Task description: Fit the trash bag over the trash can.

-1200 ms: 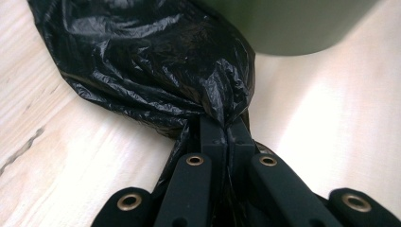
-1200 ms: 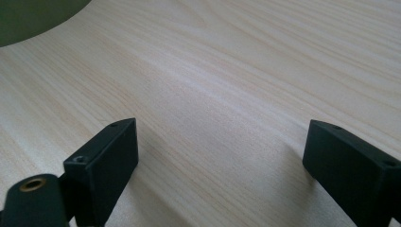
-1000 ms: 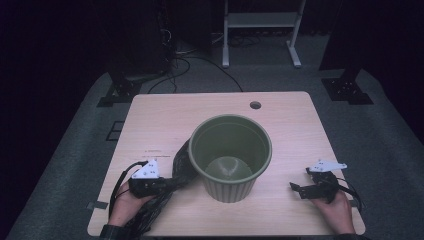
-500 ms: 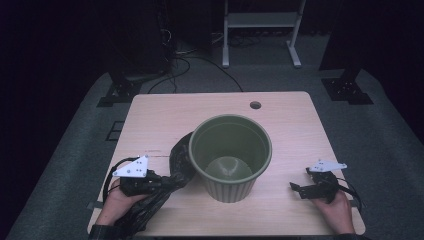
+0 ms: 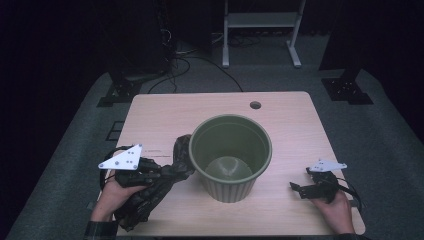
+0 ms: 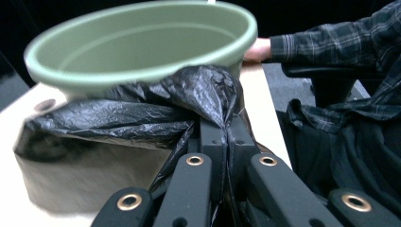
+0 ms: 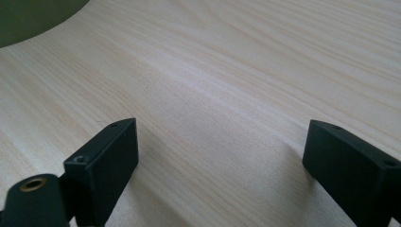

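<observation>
The black plastic bag [image 5: 150,192] lies crumpled against the left side of the green pot [image 5: 231,156], pinched between the closed jaws of the left gripper [image 5: 167,172]. The right gripper [image 5: 300,189], right of the pot, rests with its jaws wide apart, nothing between them. The left gripper view shows the bag's folds bunched under the pot's rim; the right gripper view shows bare wooden table [image 7: 227,71].

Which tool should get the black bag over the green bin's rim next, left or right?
Left, probably. The left tool is shut on the black bag, right beside the green bin. The right tool is open with nothing between its jaws, low over the table, apart from the bag.
</observation>
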A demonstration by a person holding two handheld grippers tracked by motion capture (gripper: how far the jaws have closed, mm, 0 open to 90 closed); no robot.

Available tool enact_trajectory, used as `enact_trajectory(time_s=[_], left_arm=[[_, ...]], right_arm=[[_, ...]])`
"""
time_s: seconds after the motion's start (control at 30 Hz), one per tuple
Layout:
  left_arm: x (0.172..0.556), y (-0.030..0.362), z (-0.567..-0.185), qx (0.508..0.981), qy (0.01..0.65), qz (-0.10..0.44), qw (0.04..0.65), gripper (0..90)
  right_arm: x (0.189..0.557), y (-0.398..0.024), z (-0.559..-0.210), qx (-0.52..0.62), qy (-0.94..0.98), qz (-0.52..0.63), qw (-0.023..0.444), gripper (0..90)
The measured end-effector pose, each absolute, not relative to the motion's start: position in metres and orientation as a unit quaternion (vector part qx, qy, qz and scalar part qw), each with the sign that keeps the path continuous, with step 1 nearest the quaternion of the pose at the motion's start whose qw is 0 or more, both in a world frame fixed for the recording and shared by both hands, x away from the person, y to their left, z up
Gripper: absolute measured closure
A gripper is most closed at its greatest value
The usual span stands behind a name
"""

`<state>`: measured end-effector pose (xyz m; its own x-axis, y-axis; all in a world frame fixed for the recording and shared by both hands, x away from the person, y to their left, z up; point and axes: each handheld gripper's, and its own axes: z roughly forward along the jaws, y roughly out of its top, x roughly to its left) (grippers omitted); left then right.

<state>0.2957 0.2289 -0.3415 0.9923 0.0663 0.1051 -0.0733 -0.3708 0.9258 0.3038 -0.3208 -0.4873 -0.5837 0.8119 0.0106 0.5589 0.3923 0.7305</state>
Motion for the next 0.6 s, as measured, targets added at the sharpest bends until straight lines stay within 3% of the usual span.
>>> enact_trajectory(time_s=[0.6], left_arm=[[0.315, 0.194, -0.291, 0.789, -0.064, 0.066, 0.608, 88.3]], right_arm=[[0.304, -0.321, -0.487, 0.421, 0.815, 0.356, 0.178, 9.8]])
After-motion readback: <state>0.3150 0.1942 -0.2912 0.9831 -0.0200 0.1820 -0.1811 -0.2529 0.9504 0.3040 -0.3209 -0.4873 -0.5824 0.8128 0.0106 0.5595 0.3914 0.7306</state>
